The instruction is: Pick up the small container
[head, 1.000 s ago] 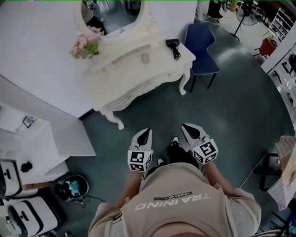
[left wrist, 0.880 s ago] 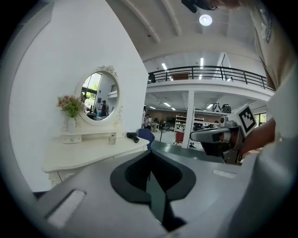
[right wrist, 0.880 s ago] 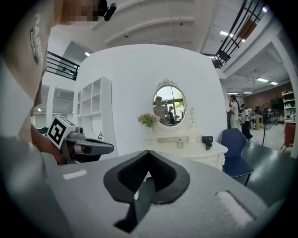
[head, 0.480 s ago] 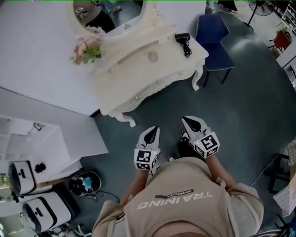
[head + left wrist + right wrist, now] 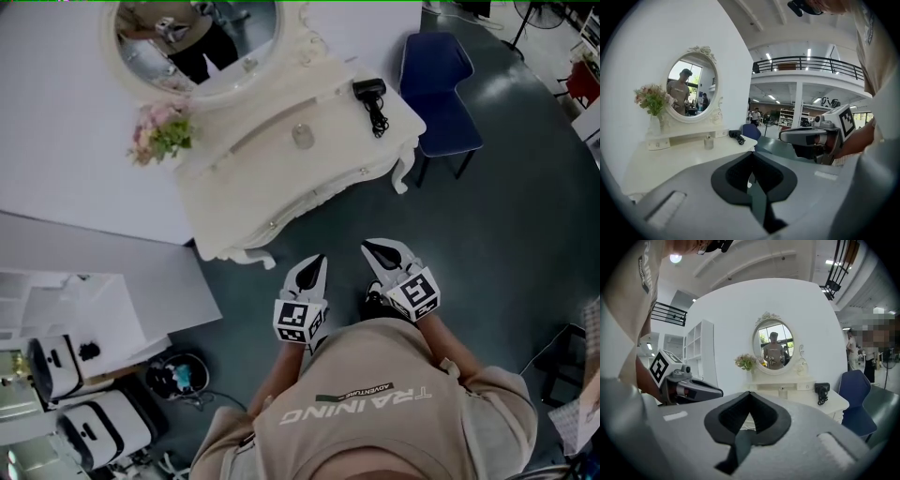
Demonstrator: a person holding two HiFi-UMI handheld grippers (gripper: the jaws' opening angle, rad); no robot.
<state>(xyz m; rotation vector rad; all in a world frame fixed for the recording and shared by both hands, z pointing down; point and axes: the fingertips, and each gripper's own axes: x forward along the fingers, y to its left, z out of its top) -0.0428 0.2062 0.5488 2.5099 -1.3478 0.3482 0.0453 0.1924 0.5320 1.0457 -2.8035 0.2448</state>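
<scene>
The small container (image 5: 302, 136) is a little clear jar standing on the white dressing table (image 5: 281, 178), below the shelf under the mirror. It also shows in the left gripper view, small container (image 5: 708, 142), and faintly in the right gripper view, small container (image 5: 781, 391). My left gripper (image 5: 317, 260) and right gripper (image 5: 370, 247) are held side by side over the floor, a step short of the table's front edge. Both point toward the table. Both are shut with nothing between their jaws. Each sees the other beside it: right gripper (image 5: 806, 136), left gripper (image 5: 693, 389).
A black hair dryer (image 5: 370, 94) lies at the table's right end and a flower vase (image 5: 159, 131) stands at its left, under an oval mirror (image 5: 192, 37). A blue chair (image 5: 441, 84) stands to the right. White cases (image 5: 84, 422) and a bin (image 5: 178, 375) sit at lower left.
The person has walked toward the dressing table with both grippers. The table now lies nearer and more centred in the head view. Both grippers stay shut.
</scene>
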